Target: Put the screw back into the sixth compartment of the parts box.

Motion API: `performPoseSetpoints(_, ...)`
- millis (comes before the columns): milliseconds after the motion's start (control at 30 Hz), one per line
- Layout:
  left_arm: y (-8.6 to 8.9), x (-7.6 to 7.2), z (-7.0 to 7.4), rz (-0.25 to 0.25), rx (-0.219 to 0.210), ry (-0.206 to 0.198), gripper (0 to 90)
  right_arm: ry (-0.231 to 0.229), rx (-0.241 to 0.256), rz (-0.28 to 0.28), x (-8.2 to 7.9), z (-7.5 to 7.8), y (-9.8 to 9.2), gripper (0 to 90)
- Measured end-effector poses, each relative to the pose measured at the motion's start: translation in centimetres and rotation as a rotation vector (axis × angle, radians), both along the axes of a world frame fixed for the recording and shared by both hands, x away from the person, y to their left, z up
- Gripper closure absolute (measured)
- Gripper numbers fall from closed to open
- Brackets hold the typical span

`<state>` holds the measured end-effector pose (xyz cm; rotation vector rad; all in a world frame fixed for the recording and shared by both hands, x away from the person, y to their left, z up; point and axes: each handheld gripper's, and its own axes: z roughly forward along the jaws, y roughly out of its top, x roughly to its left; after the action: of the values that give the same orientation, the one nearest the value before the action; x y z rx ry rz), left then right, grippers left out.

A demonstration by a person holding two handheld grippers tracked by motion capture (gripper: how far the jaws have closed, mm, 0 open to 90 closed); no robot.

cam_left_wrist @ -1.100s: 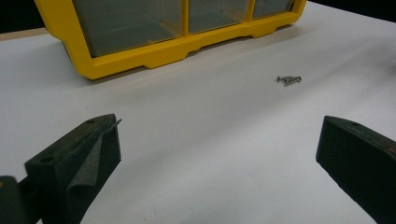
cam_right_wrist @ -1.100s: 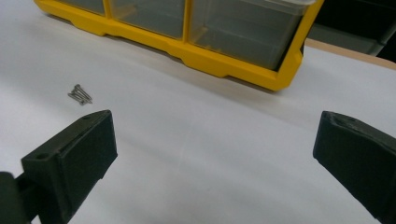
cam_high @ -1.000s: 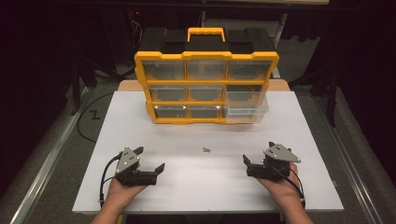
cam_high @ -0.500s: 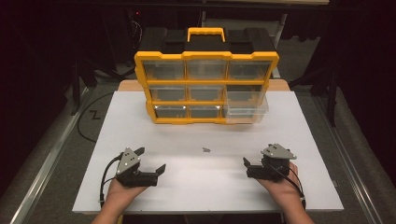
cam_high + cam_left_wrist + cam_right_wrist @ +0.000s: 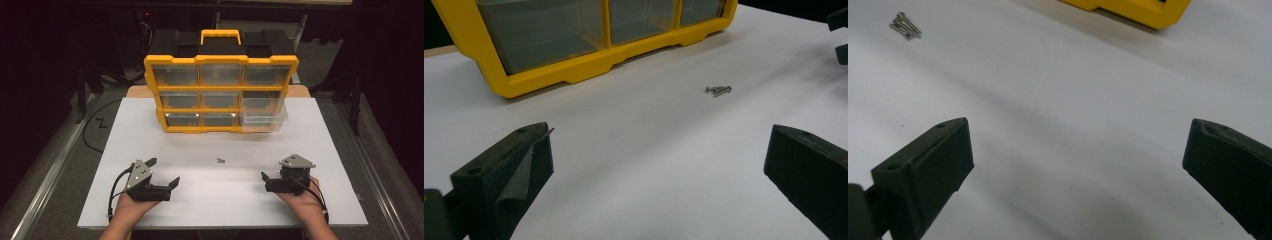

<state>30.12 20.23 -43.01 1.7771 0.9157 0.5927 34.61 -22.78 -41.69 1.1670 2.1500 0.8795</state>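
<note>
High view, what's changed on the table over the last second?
Hardly anything. The right gripper has edged slightly toward the person; its jaws remain open and empty. The left gripper, also open, the screws and the yellow drawer organizer stayed where they were.

Two handheld black grippers, the left gripper [image 5: 162,172] and the right gripper [image 5: 264,178], each carried a grey three-cornered plate on top, a black cable trailing toward six o'clock, and blocky jaws with screw holes.
</note>
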Motion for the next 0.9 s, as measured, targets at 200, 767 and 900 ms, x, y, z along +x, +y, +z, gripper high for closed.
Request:
performPoseSetpoints(200,0.1,0.1,0.0,0.011,-0.011,0.01,0.3,0.034,-0.012,0.005,0.1,-0.2,-0.2,2.6)
performPoseSetpoints(767,0.5,-0.2,0.2,0.027,-0.036,-0.025,0.3,0.227,-0.041,0.021,1.3,1.1,0.1,6.4)
performPoseSetpoints(900,0.4,-0.2,0.1,0.024,-0.04,-0.028,0.3,0.264,-0.068,0.024,1.5,1.1,0.0,6.9)
